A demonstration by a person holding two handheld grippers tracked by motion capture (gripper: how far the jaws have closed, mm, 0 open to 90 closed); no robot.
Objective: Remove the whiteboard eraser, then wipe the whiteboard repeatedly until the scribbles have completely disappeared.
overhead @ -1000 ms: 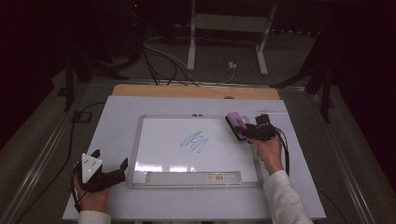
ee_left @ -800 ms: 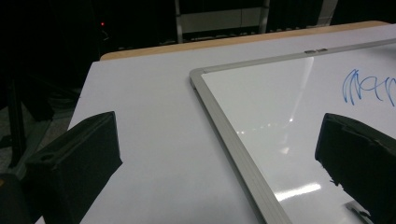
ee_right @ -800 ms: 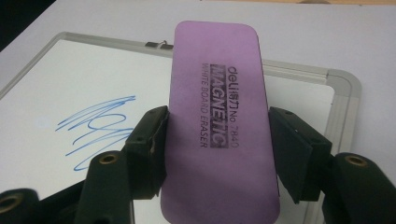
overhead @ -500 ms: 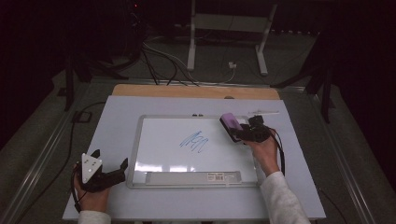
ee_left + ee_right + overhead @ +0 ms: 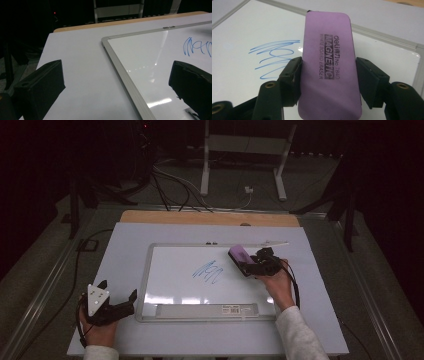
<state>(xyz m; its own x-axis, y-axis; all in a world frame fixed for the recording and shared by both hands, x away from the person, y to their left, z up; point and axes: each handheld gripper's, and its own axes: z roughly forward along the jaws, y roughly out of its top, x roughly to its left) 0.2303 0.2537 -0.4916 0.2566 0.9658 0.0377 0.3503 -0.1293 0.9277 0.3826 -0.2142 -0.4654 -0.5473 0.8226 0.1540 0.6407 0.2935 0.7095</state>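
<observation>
A person at a white table holds a purple whiteboard eraser (image 5: 240, 257) in the right gripper (image 5: 248, 262) over a whiteboard (image 5: 175, 285).

The right gripper's two black jaws clamp the long sides of the eraser (image 5: 329, 72), which sits above the board's upper right area, just right of a blue scribble (image 5: 207, 271). The left gripper (image 5: 120, 306) rests near the table's front left corner, beside the board's silver frame, with its jaws standing wide apart and nothing between them. The whiteboard lies flat in the middle of a pale tabletop (image 5: 130, 240) with a wooden strip (image 5: 200, 217) along its far edge. Beyond the table the room is dark, with grey floor, trailing cables (image 5: 175, 185) and a white metal stand (image 5: 245, 150).
</observation>
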